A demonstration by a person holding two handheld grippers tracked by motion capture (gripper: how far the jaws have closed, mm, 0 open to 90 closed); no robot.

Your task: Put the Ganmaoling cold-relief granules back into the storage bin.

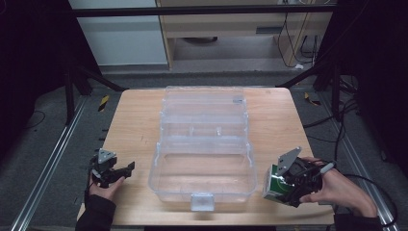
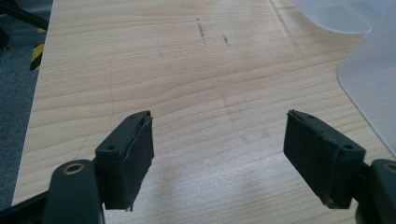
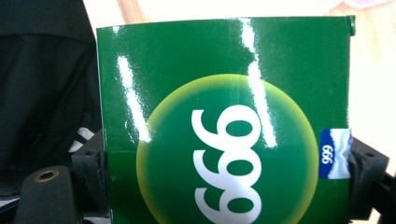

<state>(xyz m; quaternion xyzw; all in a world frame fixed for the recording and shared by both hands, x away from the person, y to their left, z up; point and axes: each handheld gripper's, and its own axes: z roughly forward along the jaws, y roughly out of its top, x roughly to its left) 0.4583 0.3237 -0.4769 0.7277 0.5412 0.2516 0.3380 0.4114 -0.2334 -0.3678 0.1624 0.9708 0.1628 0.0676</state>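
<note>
At the table's left edge the left gripper (image 1: 111,169) hovers, jaws spread wide over bare wood, nothing between them. In the middle sits one clear case (image 1: 203,144), lid thrown back, long axis running away from the person. Just right of it, the right gripper (image 1: 287,185) clamps one green box (image 1: 273,185); the open case lies to its left, so that hand is nearer.

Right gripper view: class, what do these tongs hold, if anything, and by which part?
The right tongs hold a green box, clamped by its two opposite side faces, at its lower part. The left tongs are open and hold nothing.
</note>
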